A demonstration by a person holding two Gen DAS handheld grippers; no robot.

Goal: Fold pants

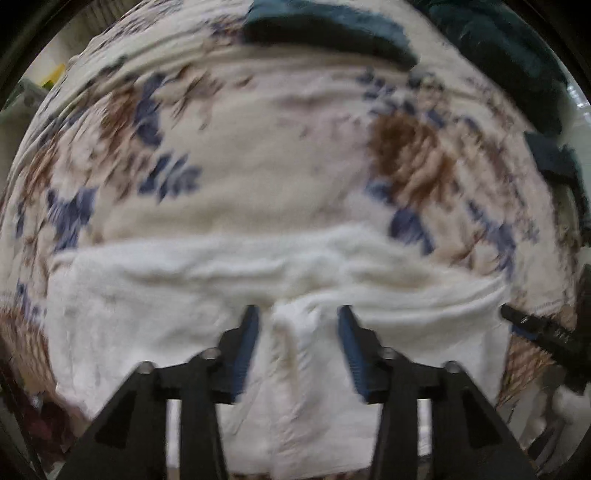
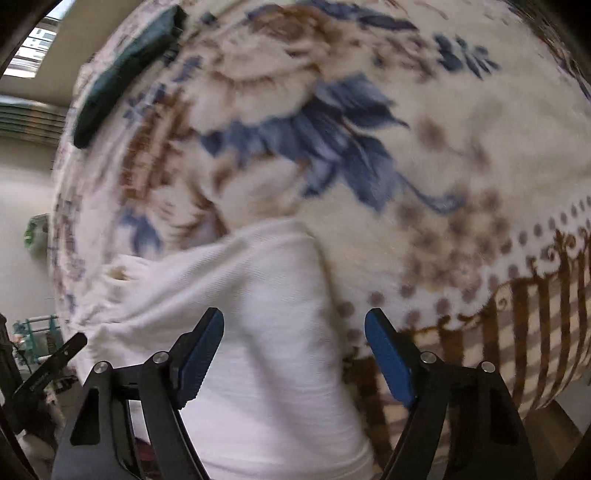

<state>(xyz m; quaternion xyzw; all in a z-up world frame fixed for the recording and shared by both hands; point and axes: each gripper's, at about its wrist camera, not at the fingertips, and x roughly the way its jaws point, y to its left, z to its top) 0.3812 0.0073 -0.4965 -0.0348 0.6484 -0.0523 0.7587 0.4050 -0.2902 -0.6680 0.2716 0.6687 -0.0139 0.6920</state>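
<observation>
White pants (image 1: 229, 295) lie at the near edge of a bed covered by a floral blanket (image 1: 277, 147), part hanging over the edge. My left gripper (image 1: 298, 314) is open, its blue pads on either side of a raised fold of the white cloth. In the right wrist view the pants (image 2: 266, 332) fill the lower middle. My right gripper (image 2: 294, 325) is open wide above the pants' right edge and holds nothing. The right gripper's tip (image 1: 532, 325) shows at the right edge of the left wrist view.
Dark green folded clothes (image 1: 325, 29) lie at the far side of the blanket, also seen in the right wrist view (image 2: 125, 74). More dark cloth (image 1: 509, 55) is piled at the far right. The blanket's striped border (image 2: 517, 332) hangs over the bed's edge.
</observation>
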